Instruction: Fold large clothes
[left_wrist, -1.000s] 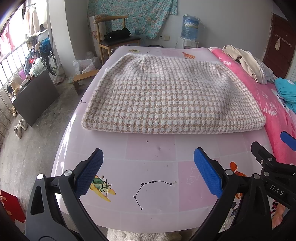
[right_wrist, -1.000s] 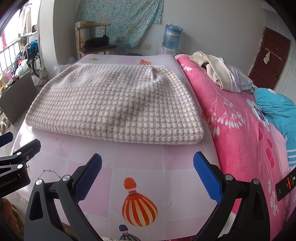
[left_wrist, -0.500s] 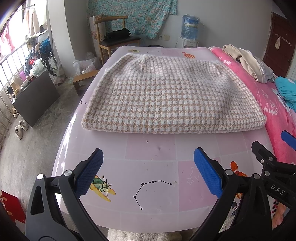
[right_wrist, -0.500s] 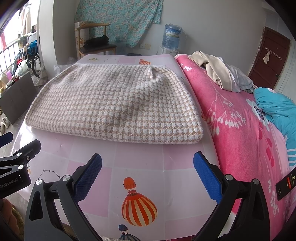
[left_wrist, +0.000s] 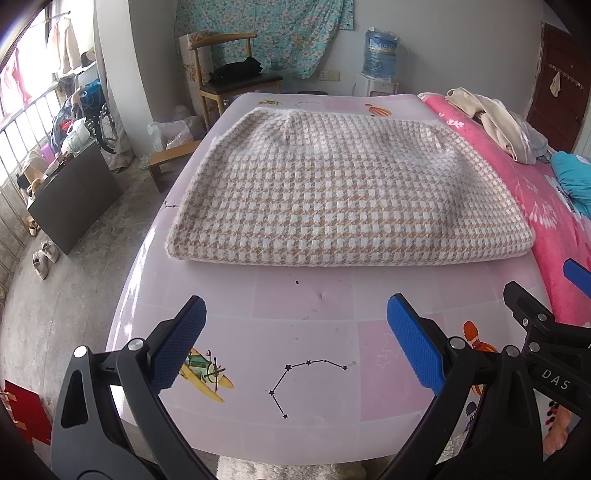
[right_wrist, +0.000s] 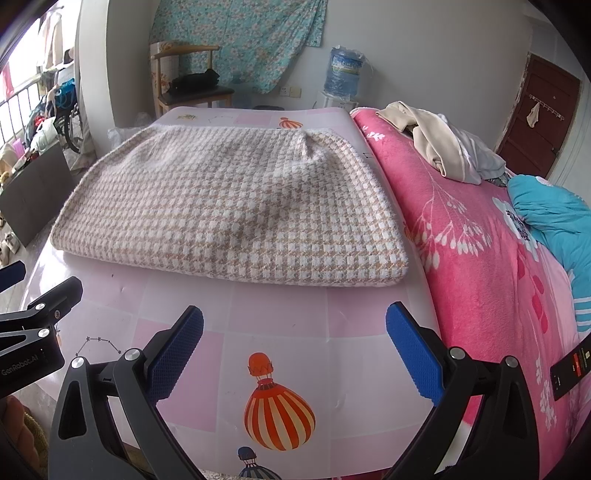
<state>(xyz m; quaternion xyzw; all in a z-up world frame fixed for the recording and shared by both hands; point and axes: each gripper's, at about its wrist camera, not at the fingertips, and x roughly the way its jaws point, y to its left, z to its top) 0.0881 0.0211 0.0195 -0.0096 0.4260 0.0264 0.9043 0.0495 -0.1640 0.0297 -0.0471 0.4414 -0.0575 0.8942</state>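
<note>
A beige-and-white houndstooth knit garment (left_wrist: 343, 192) lies folded flat on the pink mat (left_wrist: 317, 350); it also shows in the right wrist view (right_wrist: 229, 214). My left gripper (left_wrist: 295, 343) is open and empty, held above the mat's near edge, short of the garment's front fold. My right gripper (right_wrist: 293, 345) is open and empty, likewise short of the garment, to the right of the left one. Each gripper shows at the edge of the other's view.
A pink floral blanket (right_wrist: 480, 258) covers the bed to the right, with a beige clothes pile (right_wrist: 439, 147) and a teal cloth (right_wrist: 554, 218). A wooden chair (left_wrist: 229, 77) and a water bottle (left_wrist: 380, 51) stand at the back wall. Floor clutter lies left.
</note>
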